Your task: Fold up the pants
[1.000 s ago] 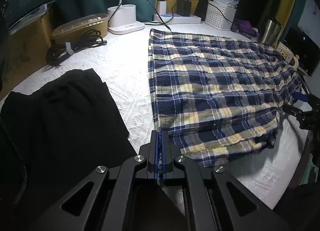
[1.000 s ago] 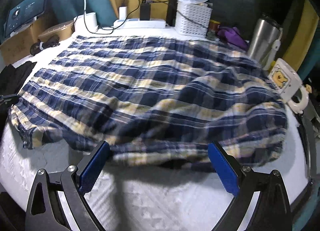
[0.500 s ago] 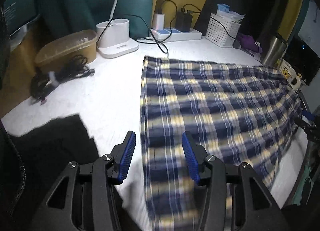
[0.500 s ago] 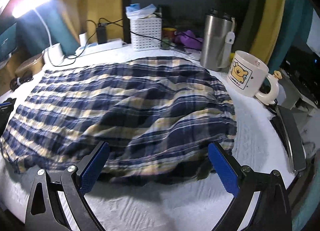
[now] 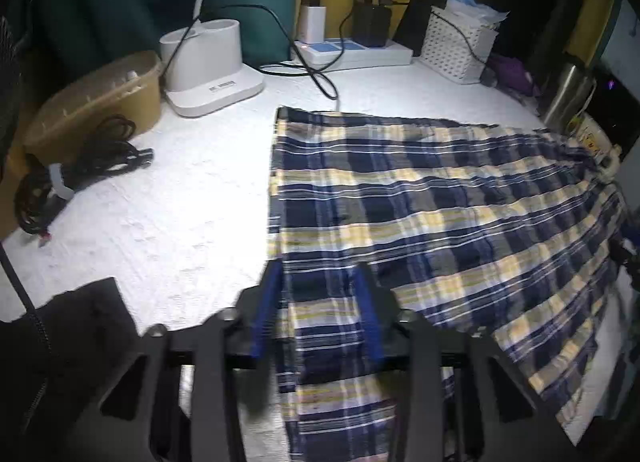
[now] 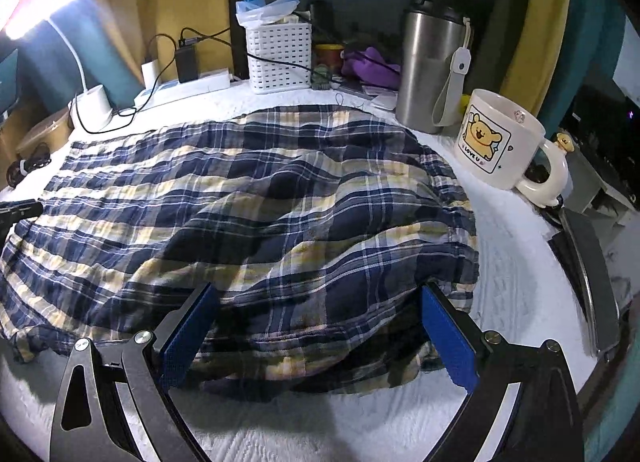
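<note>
- The plaid pants [image 5: 440, 222] lay spread flat on the white-covered counter [image 5: 180, 202], one straight edge toward the lamp base [image 5: 208, 66], the far end reaching toward the bear mug [image 6: 496, 138].
- The left claw [image 5: 318, 314] stood open, its blue pads straddling the near corner of that straight edge, probably so that a closing pinch would catch the hem.
- The right claw [image 6: 320, 334] was spread wide open at the bunched, raised near edge of the pants, on the mug side; neither pad gripped cloth.
- With both claws at the near edge, the likely intent was to lift it and fold it away, toward the power strip [image 5: 352, 52].
- A black garment [image 5: 60, 362] lay apart from the pants, on the side away from the mug.
</note>
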Available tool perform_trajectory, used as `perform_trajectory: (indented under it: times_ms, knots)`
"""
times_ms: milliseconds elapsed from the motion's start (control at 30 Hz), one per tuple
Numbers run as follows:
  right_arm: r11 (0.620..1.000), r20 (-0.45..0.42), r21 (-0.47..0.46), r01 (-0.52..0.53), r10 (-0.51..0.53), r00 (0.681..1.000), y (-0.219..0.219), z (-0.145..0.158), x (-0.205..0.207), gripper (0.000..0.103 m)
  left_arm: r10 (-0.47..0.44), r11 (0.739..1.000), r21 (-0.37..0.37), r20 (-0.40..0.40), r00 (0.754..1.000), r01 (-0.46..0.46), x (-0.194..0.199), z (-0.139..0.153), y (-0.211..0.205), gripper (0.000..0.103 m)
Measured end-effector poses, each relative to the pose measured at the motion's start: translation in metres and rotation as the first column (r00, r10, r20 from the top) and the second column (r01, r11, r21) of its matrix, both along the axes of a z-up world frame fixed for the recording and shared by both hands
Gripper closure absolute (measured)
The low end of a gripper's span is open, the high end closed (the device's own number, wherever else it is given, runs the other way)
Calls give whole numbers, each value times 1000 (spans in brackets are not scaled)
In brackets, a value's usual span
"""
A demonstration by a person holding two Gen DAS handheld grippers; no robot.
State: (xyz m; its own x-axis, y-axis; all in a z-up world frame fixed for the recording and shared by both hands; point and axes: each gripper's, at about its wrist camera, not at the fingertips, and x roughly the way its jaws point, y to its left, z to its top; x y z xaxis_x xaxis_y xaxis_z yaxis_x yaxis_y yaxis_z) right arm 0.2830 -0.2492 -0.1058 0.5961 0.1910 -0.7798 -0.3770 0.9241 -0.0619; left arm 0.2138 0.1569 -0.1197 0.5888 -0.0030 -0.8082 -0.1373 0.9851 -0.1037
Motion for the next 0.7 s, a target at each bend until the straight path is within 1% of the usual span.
perform_trajectory:
  times_ms: [33, 67, 100, 200, 433, 533, 633, 700]
  knots:
    - [1000, 0, -3, 0, 0, 1000, 1, -1, 1, 4, 10, 1000, 14, -1, 1000, -10, 0, 0, 1, 85]
    - [1000, -1, -4, 0, 0, 1000, 2, -1, 1, 4, 20, 1000, 22, 1, 1000, -20, -1, 1, 3, 93]
    - [1000, -1, -7, -1, 1, 1000, 2, -1, 2, 4, 22, 1000, 21, 4, 1000, -22, -3, 1, 5, 98]
    - [1000, -4, -12, -1, 1, 1000, 4, -2, 3, 4, 24, 999, 34, 13, 1000, -24, -7, 2, 5, 102]
    - [1000, -9, -15, -2, 1, 1000, 8, -4, 1, 4, 23, 999, 37, 42, 999, -25, -13, 8, 5, 103]
    - [1000, -6, -13, -2, 2, 1000, 8, -2, 0, 4, 51, 998, 38, 54, 997, -53, -14, 10, 13, 103]
    - [1000, -2, -13, -5, 5, 1000, 8, 0, 0, 4, 67, 997, 41, 48, 997, -69, -13, 8, 19, 103]
    - [1000, -5, -17, -5, 5, 1000, 8, -2, 1, 4, 55, 998, 34, 26, 998, -55, -11, 4, 19, 103]
